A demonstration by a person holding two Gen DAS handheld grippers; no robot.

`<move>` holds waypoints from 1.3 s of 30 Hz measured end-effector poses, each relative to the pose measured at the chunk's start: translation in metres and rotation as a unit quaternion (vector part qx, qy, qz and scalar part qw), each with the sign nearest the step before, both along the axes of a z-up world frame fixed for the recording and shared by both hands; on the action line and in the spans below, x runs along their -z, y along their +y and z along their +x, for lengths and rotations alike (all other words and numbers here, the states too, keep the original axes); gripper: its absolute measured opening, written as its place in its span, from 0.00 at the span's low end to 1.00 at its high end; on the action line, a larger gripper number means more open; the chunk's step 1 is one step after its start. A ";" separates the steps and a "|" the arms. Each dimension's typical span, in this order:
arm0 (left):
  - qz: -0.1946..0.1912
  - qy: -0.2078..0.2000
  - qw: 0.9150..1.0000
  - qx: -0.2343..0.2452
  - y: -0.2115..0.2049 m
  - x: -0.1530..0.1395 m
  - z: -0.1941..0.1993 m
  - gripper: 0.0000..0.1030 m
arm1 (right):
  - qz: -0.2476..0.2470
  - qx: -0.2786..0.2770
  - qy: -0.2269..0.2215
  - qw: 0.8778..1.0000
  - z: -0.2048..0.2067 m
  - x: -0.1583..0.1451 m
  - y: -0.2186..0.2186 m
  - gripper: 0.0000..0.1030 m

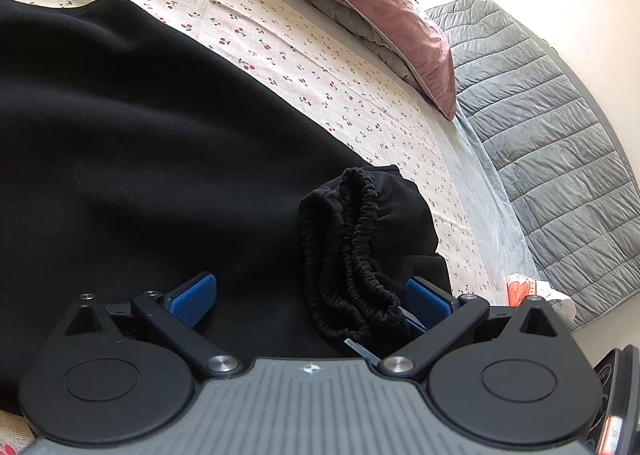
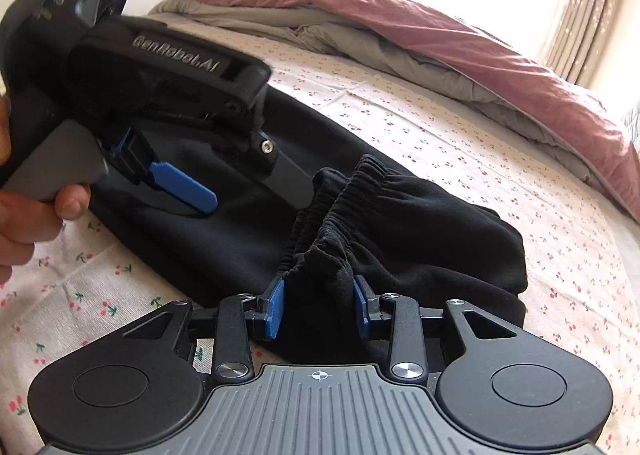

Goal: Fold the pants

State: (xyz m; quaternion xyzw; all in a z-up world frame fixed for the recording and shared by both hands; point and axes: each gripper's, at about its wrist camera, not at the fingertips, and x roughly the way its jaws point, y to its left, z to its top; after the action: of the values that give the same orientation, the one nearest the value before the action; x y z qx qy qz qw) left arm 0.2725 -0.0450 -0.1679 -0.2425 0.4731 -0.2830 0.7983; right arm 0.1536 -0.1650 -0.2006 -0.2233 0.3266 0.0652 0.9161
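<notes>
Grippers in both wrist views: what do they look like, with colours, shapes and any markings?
Both are matte black linkages with silver pivot screws, round black side housings and a ribbed grey base. The right gripper has flat blue pads. The left gripper has the same blue pads and reads "GenRobot.AI" in raised letters. No sleeve shows.

Bedding and clutter on the bed

A cherry-print bedsheet (image 2: 460,127) covers the mattress; a mauve-and-grey duvet (image 2: 460,43) lies bunched along its far side, a quilted grey blanket (image 1: 560,143) spreads at the right, and striped curtains (image 2: 588,7) hang beyond.
</notes>
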 end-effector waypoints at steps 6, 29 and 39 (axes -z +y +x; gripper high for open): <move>-0.070 0.011 0.997 -0.006 0.011 -0.001 0.000 1.00 | -0.031 -0.007 -0.044 0.999 -0.007 -0.005 0.014 0.17; -0.073 0.006 0.995 -0.067 0.026 0.002 0.016 0.28 | -0.050 -0.069 -0.101 0.991 -0.016 -0.003 0.068 0.26; -0.041 -0.011 0.996 -0.078 0.031 -0.011 0.013 0.28 | -0.187 -0.049 -0.140 0.971 -0.011 0.036 0.089 0.62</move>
State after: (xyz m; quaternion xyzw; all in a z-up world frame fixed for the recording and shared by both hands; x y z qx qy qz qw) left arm 0.2851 -0.0136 -0.1569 -0.3081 0.4315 -0.2418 0.8126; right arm 0.1429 -0.0758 -0.2364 -0.4130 0.1906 0.0158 0.8904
